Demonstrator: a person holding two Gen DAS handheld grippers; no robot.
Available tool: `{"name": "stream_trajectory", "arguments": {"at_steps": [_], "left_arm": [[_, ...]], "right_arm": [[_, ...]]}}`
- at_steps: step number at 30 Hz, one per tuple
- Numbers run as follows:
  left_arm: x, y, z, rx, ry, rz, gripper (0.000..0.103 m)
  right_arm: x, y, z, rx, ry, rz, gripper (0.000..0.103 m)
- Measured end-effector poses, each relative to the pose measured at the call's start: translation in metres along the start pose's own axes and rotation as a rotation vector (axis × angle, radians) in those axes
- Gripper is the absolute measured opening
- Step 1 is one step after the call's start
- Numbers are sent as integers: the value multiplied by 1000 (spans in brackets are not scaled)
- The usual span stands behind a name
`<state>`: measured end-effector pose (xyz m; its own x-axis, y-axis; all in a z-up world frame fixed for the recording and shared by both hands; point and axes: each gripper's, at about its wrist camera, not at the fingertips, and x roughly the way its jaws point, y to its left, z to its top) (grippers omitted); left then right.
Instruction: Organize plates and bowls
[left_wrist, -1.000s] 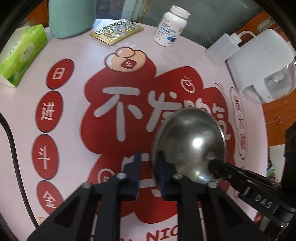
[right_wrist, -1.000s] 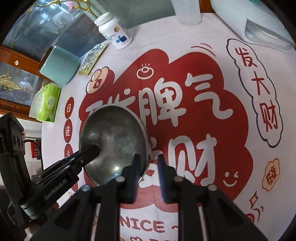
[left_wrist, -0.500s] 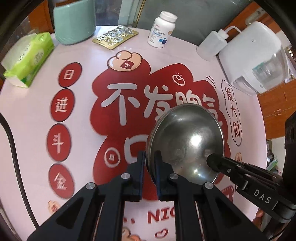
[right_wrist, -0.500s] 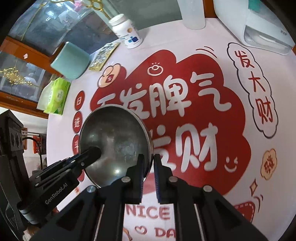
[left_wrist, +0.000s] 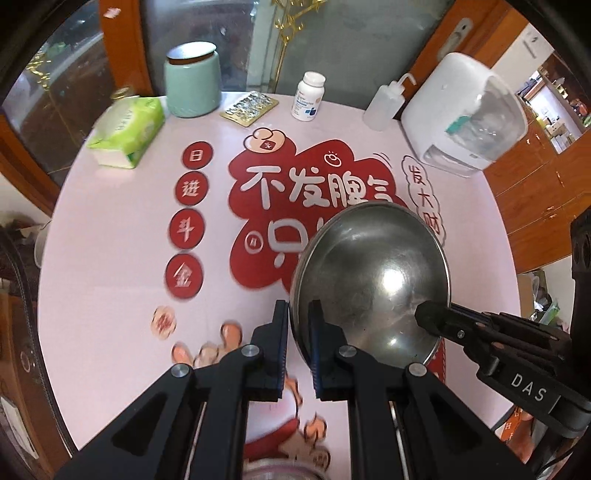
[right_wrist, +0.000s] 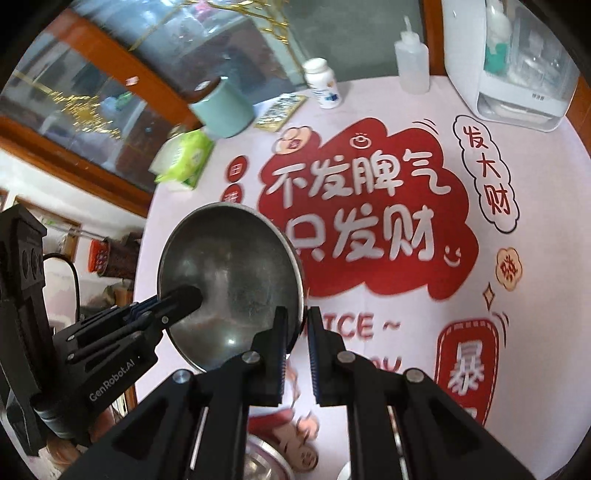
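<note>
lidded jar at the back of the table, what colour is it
Pale mint green jar with a dark lid, clearest in the left wrist view.

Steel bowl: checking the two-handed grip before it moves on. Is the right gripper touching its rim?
Touching. The right wrist view shows the right gripper with its fingers closed on the steel bowl's rim, one finger on each side.

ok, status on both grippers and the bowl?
Left gripper shut on the steel bowl, right gripper shut on the opposite rim. Bowl off the table. Nothing in the way.
</note>
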<state>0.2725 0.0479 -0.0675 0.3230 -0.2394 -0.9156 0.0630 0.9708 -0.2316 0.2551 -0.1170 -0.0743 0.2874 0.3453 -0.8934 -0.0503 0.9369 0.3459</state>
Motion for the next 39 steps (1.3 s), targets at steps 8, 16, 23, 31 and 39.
{"name": "stream_trajectory", "arguments": {"at_steps": [8, 16, 23, 31, 39], "left_arm": [[-48, 8, -80, -31, 5, 14, 9], [-50, 27, -169, -95, 25, 15, 9], [-25, 42, -228, -163, 90, 24, 9], [-1, 50, -262, -180, 138, 59, 9], [9, 52, -267, -168, 165, 75, 9]], "right_arm": [[-32, 35, -75, -60, 18, 30, 10], [-13, 45, -149, -108, 98, 46, 10], [22, 40, -199, -106, 192, 62, 10], [46, 40, -220, -129, 235, 43, 10], [59, 38, -227, -132, 263, 27, 10]]}}
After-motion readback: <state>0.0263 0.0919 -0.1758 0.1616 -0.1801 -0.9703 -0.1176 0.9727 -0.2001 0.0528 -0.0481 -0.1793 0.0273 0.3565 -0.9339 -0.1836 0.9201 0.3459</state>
